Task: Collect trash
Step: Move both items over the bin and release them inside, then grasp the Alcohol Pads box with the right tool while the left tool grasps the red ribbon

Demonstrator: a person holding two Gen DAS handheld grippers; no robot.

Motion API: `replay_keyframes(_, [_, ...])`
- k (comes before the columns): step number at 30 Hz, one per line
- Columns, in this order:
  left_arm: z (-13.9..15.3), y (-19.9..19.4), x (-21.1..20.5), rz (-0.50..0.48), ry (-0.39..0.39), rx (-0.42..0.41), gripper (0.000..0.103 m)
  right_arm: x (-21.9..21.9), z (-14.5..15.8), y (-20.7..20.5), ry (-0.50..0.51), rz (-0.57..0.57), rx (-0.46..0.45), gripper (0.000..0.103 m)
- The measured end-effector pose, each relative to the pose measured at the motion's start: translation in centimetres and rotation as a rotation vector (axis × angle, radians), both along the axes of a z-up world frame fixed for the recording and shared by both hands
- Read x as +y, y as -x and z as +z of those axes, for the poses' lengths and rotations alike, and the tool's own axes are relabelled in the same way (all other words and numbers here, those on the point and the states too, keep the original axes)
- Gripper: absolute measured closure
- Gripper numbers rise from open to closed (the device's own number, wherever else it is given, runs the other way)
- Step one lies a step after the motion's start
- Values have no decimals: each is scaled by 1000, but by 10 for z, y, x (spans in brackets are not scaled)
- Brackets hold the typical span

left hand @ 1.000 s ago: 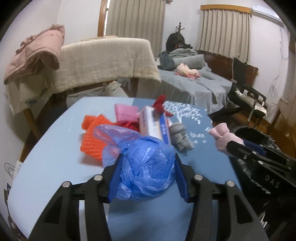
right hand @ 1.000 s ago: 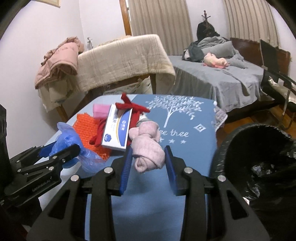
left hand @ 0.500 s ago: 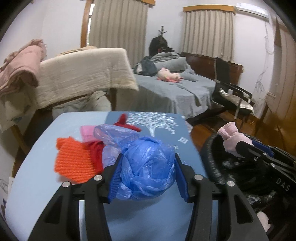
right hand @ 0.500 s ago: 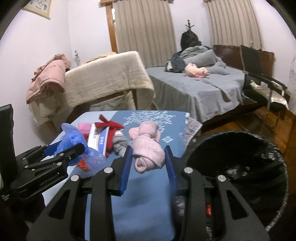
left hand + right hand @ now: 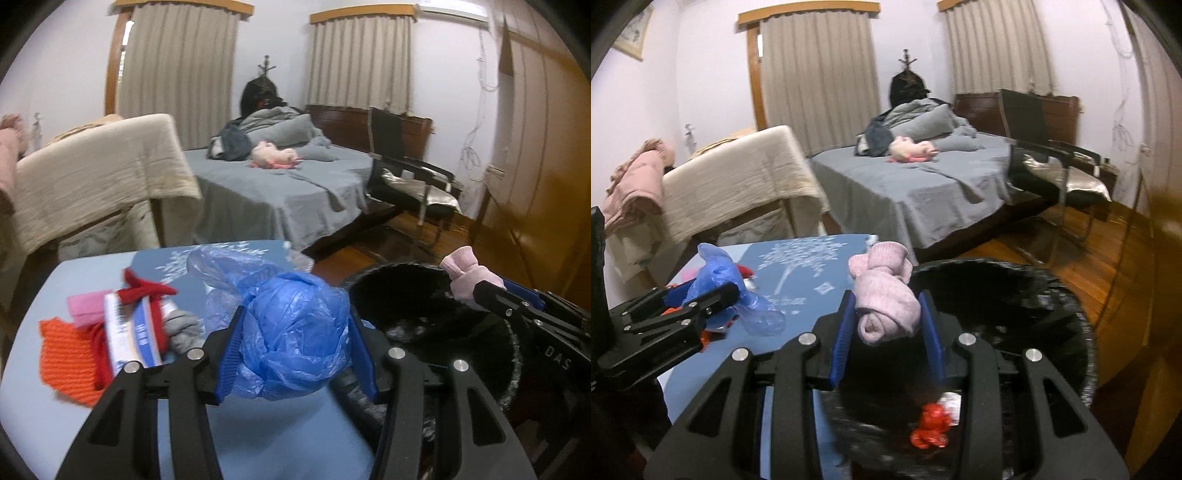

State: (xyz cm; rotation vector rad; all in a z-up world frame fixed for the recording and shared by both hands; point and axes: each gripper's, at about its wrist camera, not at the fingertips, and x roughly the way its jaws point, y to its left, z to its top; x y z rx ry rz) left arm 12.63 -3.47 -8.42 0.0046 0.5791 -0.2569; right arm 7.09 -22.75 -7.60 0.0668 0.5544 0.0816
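The left gripper [image 5: 295, 350] pinches a crumpled blue plastic bag [image 5: 295, 332] between its blue-lined fingers [image 5: 231, 354]. The bag is scrunched into a glossy, wrinkled ball of bright blue film, with a paler, half-transparent flap trailing up and to the left. It hangs over the near edge of the blue table [image 5: 55, 406], just beside the rim of the black trash bin [image 5: 513, 369].

The right gripper [image 5: 886, 332] is clamped on a rolled pink sock [image 5: 886, 306]. The sock is pale pink ribbed knit, wound into a tight bundle with its cuff folded open at the top. It sits above the bin's near edge, and the bin's black liner [image 5: 1034, 317] fills the view below and to the right. A crumpled red wrapper [image 5: 929, 424] lies inside the bin beside a scrap of silvery foil.

Further out on the table lie an orange knit cloth [image 5: 70, 354], a white-and-blue box [image 5: 133, 336], a red ribbon-like strip [image 5: 144, 295], a pink fold of cloth [image 5: 85, 306] and a grey rolled sock [image 5: 183, 328], all bunched together to the left of the bag.
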Motion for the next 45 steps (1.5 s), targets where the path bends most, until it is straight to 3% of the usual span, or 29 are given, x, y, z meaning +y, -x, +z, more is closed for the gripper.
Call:
replay_keyframes(16, [-5,-24,-83,-167,-2,-9,51,-70,-11,6,14,-157,6,67])
replay_keyframes(19, [-7,-28,-96,-206,4,0,45,-79,-12,8,24,-180,6,66])
replay_keyframes(24, [-11,-33,-105,-259,31,29,25,-91,-10,13,45,-226,-9,42])
replay_keyframes(28, [-8,-30,-93,-234,35,15,14,-93,-6,18,59,-255,-39,11])
replay_keyframes(37, [9,-22,-30,-84,21,-31,8,-72,4,18,37,-205,-61,5])
replay_keyframes(45, [9,0,43,97,-40,-64,8,-21,6,-2,9,-107,-47,5])
